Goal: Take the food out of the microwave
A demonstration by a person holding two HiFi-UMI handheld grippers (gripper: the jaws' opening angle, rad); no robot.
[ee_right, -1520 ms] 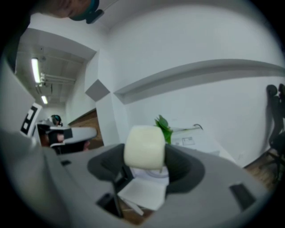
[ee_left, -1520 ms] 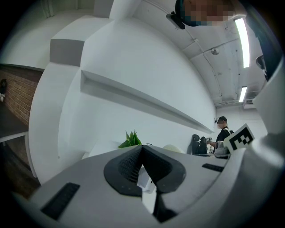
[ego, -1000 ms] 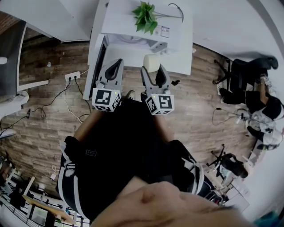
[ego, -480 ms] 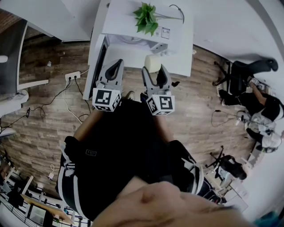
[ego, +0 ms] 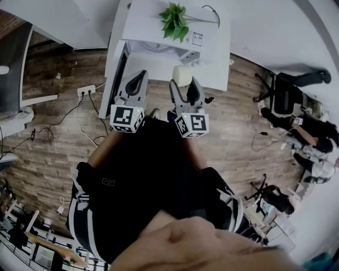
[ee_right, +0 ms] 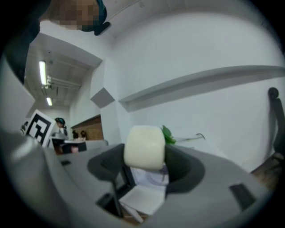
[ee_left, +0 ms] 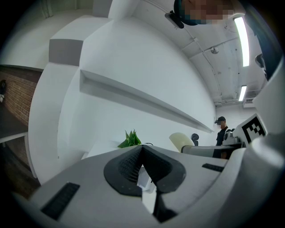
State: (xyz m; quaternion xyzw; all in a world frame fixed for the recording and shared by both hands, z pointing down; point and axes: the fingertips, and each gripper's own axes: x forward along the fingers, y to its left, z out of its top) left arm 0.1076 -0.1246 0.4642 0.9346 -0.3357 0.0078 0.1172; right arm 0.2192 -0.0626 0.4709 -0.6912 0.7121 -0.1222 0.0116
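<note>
Nearest you, your left tongs (ee_left: 141,150) are sitting closed, tips together, gripping nothing. At 1 o'clock, your right tongs (ego: 184,84) are clamping the pale cream food (ee_right: 144,147) between their tips. Beyond, at 12 o'clock, a white counter (ego: 214,69) is carrying a green plant (ego: 174,20).

A green leafy plant (ego: 174,20) stands up top, a thin dark cable (ego: 211,9) curling just beside it. The wooden plank floor (ego: 58,143) spreads all round. On it lies a white power strip (ego: 87,91), its leads trailing off to the left. Over at the right, someone in dark clothes (ego: 312,135) sits near a black office chair (ego: 288,90). Strip lights (ee_left: 241,29) glow on the ceiling.
</note>
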